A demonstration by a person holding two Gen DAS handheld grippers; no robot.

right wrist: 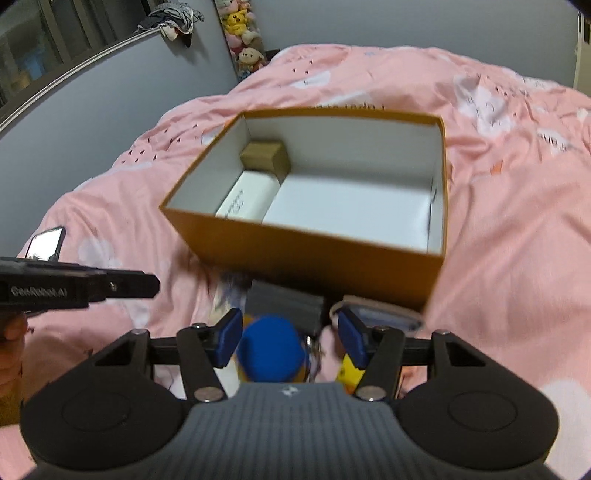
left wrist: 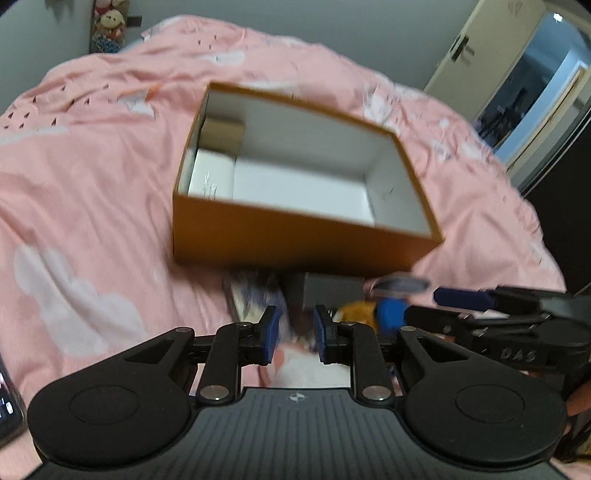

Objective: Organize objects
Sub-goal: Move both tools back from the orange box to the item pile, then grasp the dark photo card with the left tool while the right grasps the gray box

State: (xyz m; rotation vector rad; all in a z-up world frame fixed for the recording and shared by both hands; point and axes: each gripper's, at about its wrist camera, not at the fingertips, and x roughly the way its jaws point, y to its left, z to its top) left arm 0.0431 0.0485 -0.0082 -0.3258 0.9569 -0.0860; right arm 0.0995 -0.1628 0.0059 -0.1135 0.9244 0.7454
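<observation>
An open orange box with a white inside sits on the pink bed; it also shows in the right wrist view. Inside lie a small brown box and a white box along its left side. In front of the box lie a dark grey box, a printed card, a round tin and a yellow duck toy with a blue hat. My right gripper is open, its fingers either side of the blue hat. My left gripper is open and empty above the card.
The pink duvet covers the whole bed. Plush toys hang in the far corner. A phone lies at the left. An open door is at the far right. The left gripper's body reaches in from the left.
</observation>
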